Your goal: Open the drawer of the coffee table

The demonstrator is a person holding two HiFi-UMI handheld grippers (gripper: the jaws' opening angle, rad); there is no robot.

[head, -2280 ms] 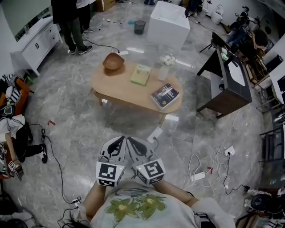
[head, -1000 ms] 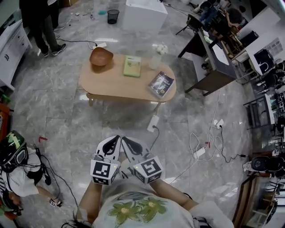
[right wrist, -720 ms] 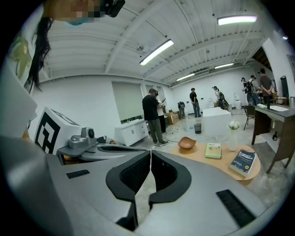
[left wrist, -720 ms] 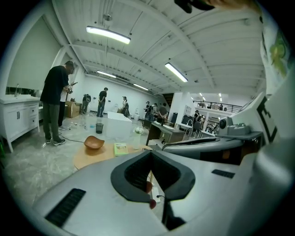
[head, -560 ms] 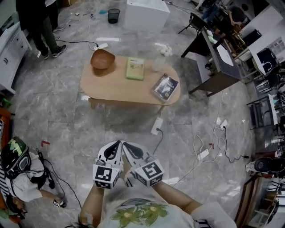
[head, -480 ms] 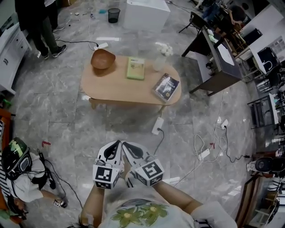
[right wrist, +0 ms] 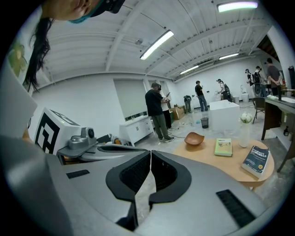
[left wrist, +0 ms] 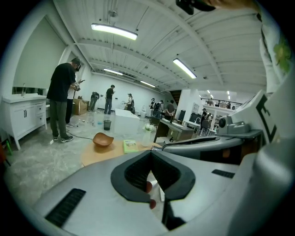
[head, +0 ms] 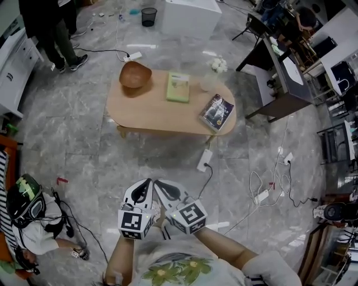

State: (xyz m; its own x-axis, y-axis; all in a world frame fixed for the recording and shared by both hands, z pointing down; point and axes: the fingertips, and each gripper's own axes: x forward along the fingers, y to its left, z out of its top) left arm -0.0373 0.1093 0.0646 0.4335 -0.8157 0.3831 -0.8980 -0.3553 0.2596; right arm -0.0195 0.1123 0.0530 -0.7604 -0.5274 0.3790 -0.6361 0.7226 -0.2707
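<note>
The oval wooden coffee table [head: 162, 114] stands on the marble floor well ahead of me. It carries a brown bowl [head: 136, 74], a green book [head: 178, 87], a vase of white flowers [head: 211, 78] and a dark book [head: 218, 110]. No drawer front can be made out from here. My left gripper [head: 148, 182] and right gripper [head: 158, 183] are held side by side close to my body, far short of the table. Both are shut with nothing in them. The left gripper view shows shut jaws [left wrist: 150, 155] aimed at the table [left wrist: 99, 156]. The right gripper [right wrist: 150, 155] points the same way.
A white power strip [head: 205, 160] and loose cables [head: 268, 190] lie on the floor between me and the table. A dark desk [head: 279, 78] stands to the right and a white block [head: 190, 14] behind. One person stands at the back left [head: 50, 28]; another sits at the left [head: 28, 212].
The table has grown slightly larger and shifted right in the head view. Both grippers, still shut and side by side, sit a little lower in the picture.
</note>
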